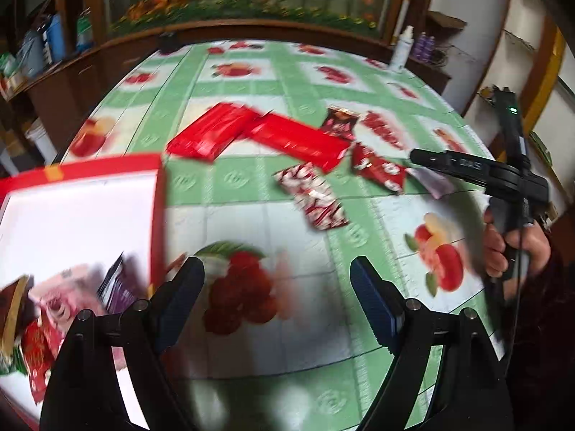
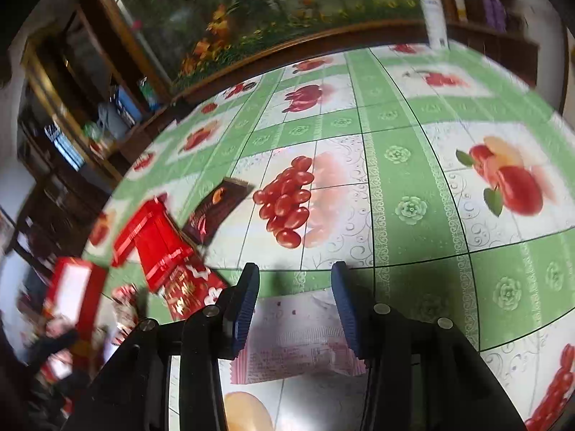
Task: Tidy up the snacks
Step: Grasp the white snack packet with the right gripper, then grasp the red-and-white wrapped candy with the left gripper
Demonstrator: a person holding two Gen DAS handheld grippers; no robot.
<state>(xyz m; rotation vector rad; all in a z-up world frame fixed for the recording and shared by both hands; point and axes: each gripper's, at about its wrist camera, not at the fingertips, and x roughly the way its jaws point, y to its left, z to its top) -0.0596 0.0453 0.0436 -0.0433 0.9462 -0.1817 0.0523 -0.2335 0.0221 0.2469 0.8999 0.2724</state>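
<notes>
Pale pink foil, printed side down: one flat snack packet (image 2: 294, 341) lies on the tablecloth (image 2: 413, 165) between the fingers of the right gripper (image 2: 294, 309); its long axis seems to run away from the wrist, toward twelve o'clock, across the line between the pads. Right jaws stand parted to either side of the packet and do not visibly press it, so I judge it not yet gripped; this hand is plainly the nearer to it. Left gripper (image 1: 276, 301): jaws wide apart, nothing between them, only the printed cherries of the cloth beneath. Red-rimmed box (image 1: 158, 215), white inside, at nine o'clock of the left gripper, just beside its left finger; contents gathered in the near corner: a pink packet (image 1: 61, 298), a purple one (image 1: 122, 287), a red one (image 1: 36, 355), a brown one at the edge, all blurred. Loose stock farther out toward twelve and one o'clock, well apart from the box: a red-and-white packet (image 1: 312, 197), two long red packs (image 1: 212, 136) touching end to corner, a small red packet (image 1: 377, 168), a dark brown packet (image 1: 337, 122). The coming move, as I judge it, is a close on the pink packet, then a carry toward the box at nine o'clock.
</notes>
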